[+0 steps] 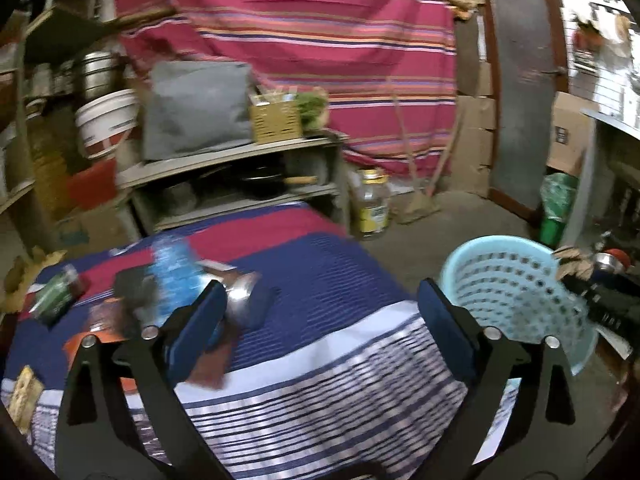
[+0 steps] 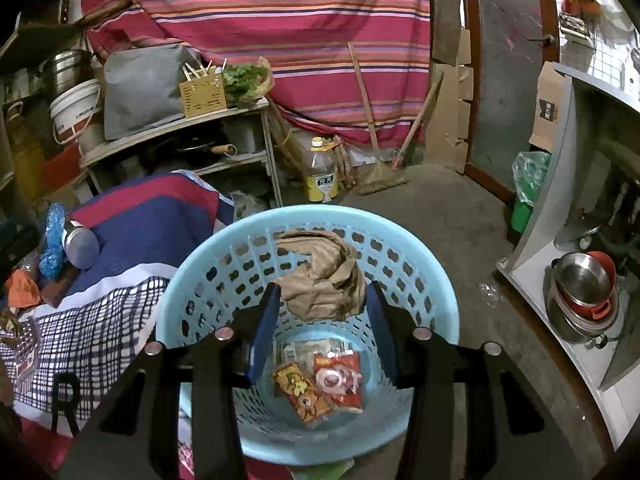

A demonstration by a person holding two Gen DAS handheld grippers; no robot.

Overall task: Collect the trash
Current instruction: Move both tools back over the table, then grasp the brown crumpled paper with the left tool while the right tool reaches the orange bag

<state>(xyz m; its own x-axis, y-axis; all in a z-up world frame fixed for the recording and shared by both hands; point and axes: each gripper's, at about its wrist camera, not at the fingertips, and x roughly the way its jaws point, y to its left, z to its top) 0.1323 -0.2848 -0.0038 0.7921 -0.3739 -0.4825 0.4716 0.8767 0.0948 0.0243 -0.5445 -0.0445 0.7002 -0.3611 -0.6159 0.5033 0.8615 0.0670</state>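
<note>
- Crumpled brown paper [image 2: 322, 280]: sits between the two blue fingers of the right gripper [image 2: 322, 300], directly above the open mouth of the light blue basket [image 2: 200, 280]; whether the pads press on it or it hangs free cannot be told from this view.
- Basket contents: a red snack wrapper [image 2: 338, 380] and an orange wrapper [image 2: 302, 394] lie flat on the bottom; a pale wrapper [image 2: 312, 350] lies just behind them.
- Basket position: on the floor, just beside the edge of the table covered with a striped cloth [image 1: 340, 300]; seen at the right in the left wrist view [image 1: 512, 280].
- Left gripper [image 1: 320, 300]: jaws spread wide apart, holding nothing; it hovers over the cloth.
- Remaining items on the cloth: a blue plastic bag [image 1: 174, 272], a green packet [image 1: 56, 296], an orange wrapper [image 1: 80, 344]; a steel cup [image 1: 240, 300] lies on its side beside the bag.
</note>
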